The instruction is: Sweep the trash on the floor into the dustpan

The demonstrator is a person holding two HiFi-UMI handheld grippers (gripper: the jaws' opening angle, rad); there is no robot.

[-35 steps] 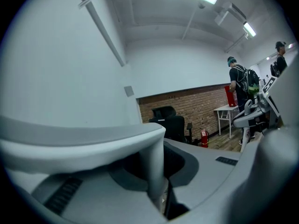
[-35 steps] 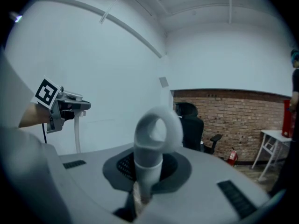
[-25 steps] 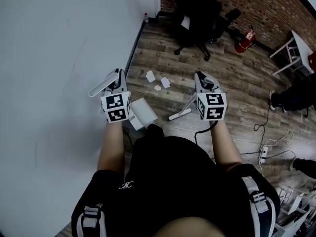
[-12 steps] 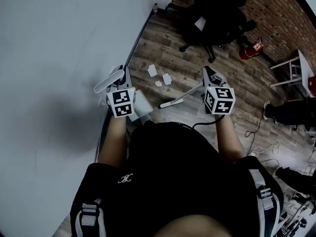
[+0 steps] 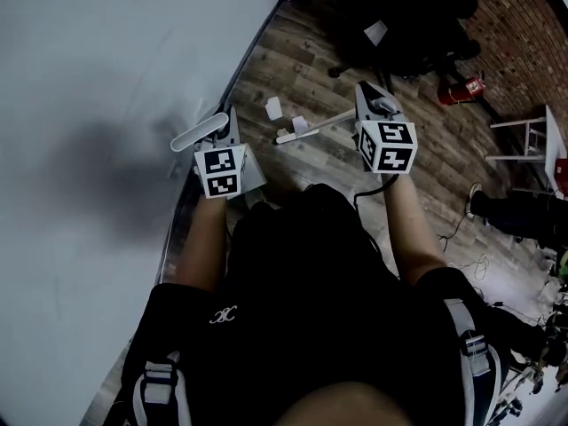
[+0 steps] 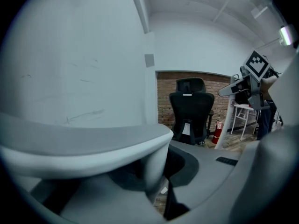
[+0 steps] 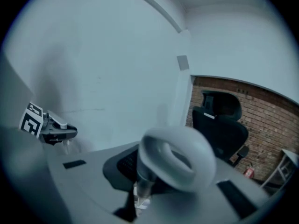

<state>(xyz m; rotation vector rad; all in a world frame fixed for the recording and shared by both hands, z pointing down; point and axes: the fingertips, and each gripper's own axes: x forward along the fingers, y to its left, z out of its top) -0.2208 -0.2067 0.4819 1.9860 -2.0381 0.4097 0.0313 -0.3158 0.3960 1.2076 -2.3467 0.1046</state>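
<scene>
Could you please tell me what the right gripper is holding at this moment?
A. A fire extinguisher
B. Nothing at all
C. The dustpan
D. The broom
D: the right gripper is shut on the broom, with the broom's looped handle end showing between the jaws in the right gripper view. The dustpan is in the left gripper.
</scene>
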